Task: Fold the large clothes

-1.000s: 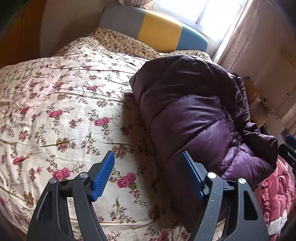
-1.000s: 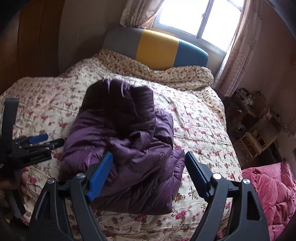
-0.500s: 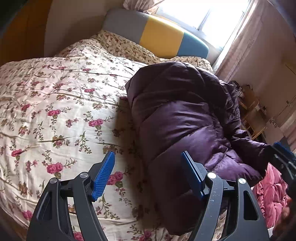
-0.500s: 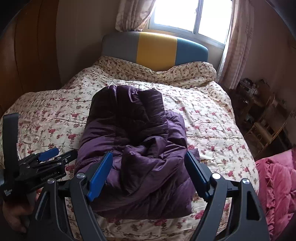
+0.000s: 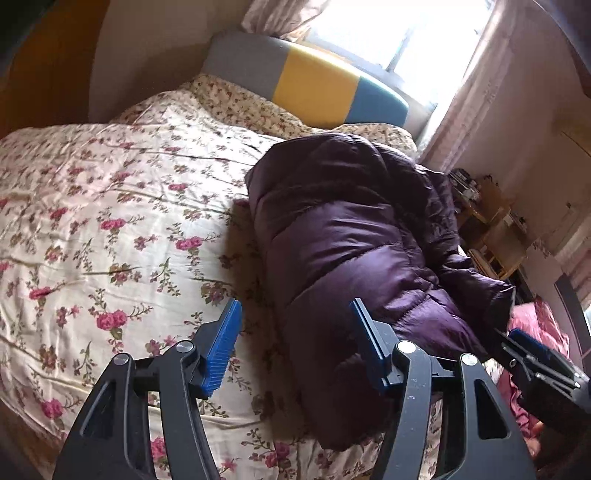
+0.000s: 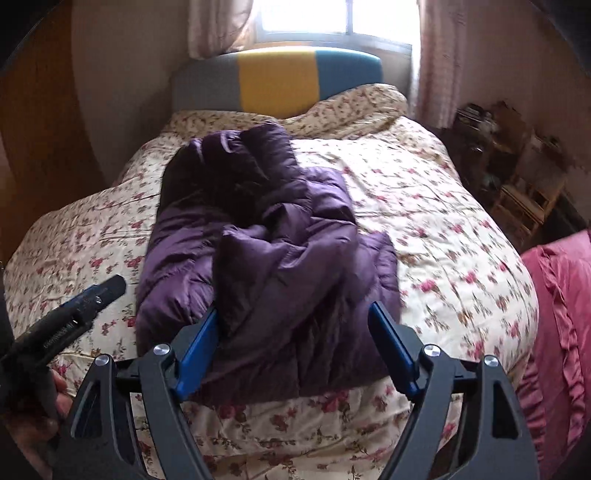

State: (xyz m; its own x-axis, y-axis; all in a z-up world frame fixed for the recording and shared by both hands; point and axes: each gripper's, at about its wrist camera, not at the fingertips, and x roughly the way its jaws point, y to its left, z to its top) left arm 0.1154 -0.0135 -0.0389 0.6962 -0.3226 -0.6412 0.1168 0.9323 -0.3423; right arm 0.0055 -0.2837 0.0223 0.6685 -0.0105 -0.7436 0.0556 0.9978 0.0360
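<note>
bed cover: cream quilt [image 6: 436, 229] with red roses, rumpled
headboard [image 6: 277, 79]: grey, yellow, blue panels
window [image 6: 332, 14]: bright, curtain [image 6: 430, 59] at each side
right of bed: pink ruffled blanket [image 6: 557, 295]; cluttered wooden shelf [image 6: 524, 192]

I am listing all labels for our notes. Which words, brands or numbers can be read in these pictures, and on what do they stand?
White lettering on the side of the left tongs: too blurred to read.
Purple jacket: no text visible.
Floral bedcover: no text visible.
</note>
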